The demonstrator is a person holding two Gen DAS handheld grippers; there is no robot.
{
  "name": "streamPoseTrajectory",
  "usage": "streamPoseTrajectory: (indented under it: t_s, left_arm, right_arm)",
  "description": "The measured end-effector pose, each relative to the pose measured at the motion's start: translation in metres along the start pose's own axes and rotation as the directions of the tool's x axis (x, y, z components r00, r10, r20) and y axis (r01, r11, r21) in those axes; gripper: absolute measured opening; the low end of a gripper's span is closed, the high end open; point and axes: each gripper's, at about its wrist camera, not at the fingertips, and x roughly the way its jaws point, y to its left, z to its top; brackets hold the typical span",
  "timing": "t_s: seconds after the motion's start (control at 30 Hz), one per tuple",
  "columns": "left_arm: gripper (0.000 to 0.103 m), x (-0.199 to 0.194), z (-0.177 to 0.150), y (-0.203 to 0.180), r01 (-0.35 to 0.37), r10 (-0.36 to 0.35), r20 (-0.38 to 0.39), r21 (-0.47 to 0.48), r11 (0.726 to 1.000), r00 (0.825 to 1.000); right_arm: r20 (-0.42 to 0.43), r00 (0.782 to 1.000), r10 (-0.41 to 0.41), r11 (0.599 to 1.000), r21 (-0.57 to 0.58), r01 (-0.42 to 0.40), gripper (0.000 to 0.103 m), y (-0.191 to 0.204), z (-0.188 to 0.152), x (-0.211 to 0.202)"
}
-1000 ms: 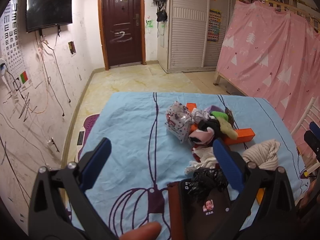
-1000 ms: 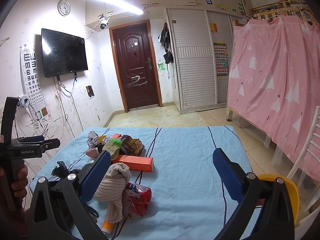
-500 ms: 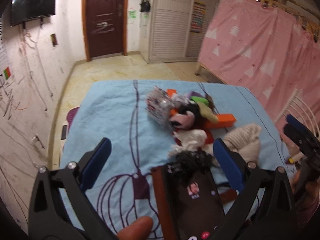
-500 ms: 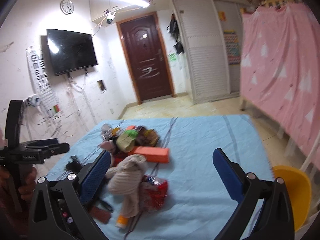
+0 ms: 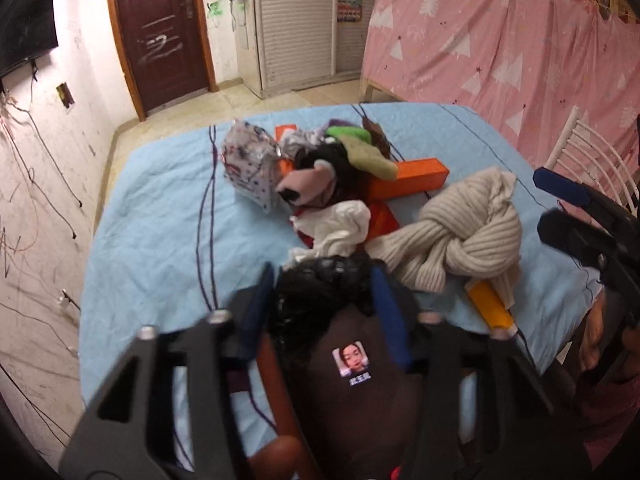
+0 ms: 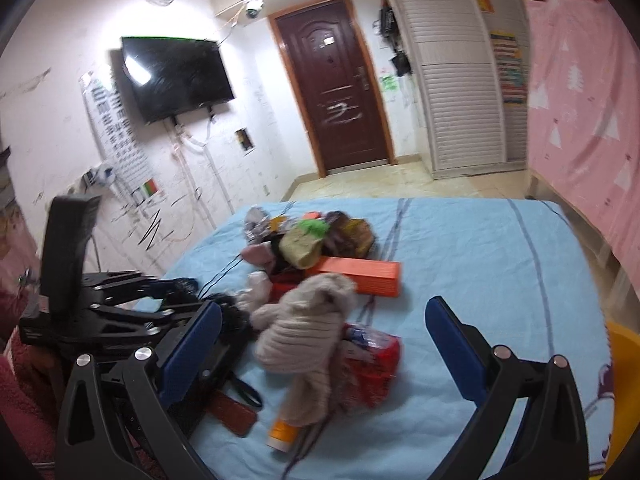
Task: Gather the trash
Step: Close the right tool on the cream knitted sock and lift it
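A pile of clutter lies on the blue bedsheet (image 5: 152, 240): a black crumpled plastic bag (image 5: 320, 284), white paper (image 5: 340, 228), a patterned foil bag (image 5: 248, 164), an orange box (image 5: 416, 176) and a cream knitted scarf (image 5: 460, 236). My left gripper (image 5: 322, 304) has closed its blue fingers around the black bag. My right gripper (image 6: 324, 344) is open and empty, above the scarf (image 6: 308, 320) and a red snack wrapper (image 6: 372, 356). It also shows at the right edge of the left wrist view (image 5: 568, 208).
A phone in a brown case (image 5: 352, 364) lies under my left gripper. An orange tube (image 6: 284, 432) lies at the bed's near edge. A yellow bin (image 6: 624, 360) stands at the right of the bed. A white chair (image 5: 588, 160) stands by the pink curtain (image 5: 500, 52).
My left gripper has moved forward and down over the black bag and its fingers have closed in around it. My right gripper has dropped lower toward the scarf, still open.
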Motion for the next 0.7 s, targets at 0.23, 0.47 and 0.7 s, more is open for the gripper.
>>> streamPoseTrajectory:
  t_s: [0.23,0.47,0.7]
  left_arm:
    - [0.014,0.001,0.002,0.010,0.039,-0.038,0.022,-0.022,0.999,0.999]
    - [0.008,-0.001,0.004,0.013,0.050,-0.049,0.035,-0.025,0.998,0.998]
    - [0.008,-0.018,0.014,0.018,0.021,-0.017,0.081,-0.047,0.999,0.997]
  right_arm:
    - [-0.089,0.996,-0.009,0.999,-0.038,0.006,0.065,0.020,0.006,0.033]
    - [-0.136,0.989,-0.064,0.998,-0.027,0.061,0.030,0.011,0.007,0.049]
    - [-0.053,0.998,-0.015,0.999,0.028,0.016,0.024,0.005,0.024,0.029]
